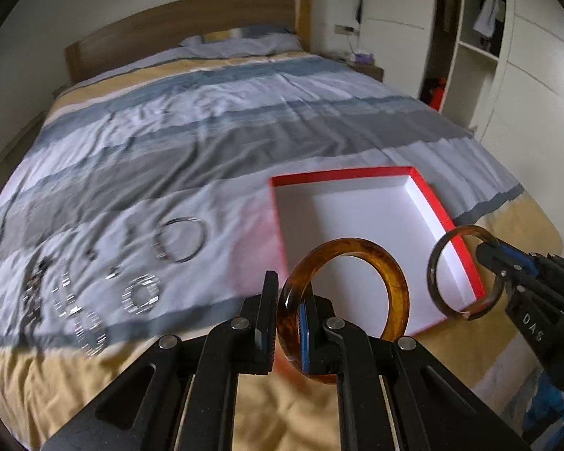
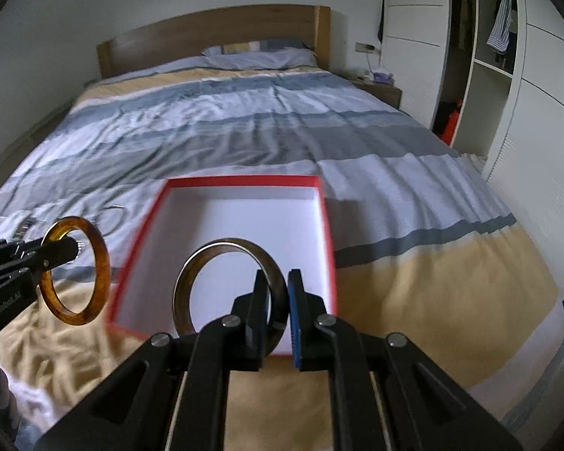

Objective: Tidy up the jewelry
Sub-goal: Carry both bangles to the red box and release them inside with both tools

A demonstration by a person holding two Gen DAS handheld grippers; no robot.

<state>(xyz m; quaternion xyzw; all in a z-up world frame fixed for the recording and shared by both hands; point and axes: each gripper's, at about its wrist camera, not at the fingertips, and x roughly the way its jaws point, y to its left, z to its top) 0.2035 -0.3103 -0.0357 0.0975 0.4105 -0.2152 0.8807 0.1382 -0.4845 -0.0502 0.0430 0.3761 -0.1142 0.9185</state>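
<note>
A: The left claw (image 1: pixel 290 323) is clamping the rim of a thick amber tortoiseshell bangle (image 1: pixel 361 251), holding it upright above the near edge of the open red cardboard box with a white inside (image 1: pixel 361 218), which is lying on the striped bed (image 1: pixel 244 112).

B: The right claw (image 2: pixel 278 315) is pinching a thinner dark brown bangle (image 2: pixel 222 248), also upright, over the box's near side. In the left view, silver bracelets (image 1: pixel 180 238) are lying on the bedcover left of the box, blurred.
</note>
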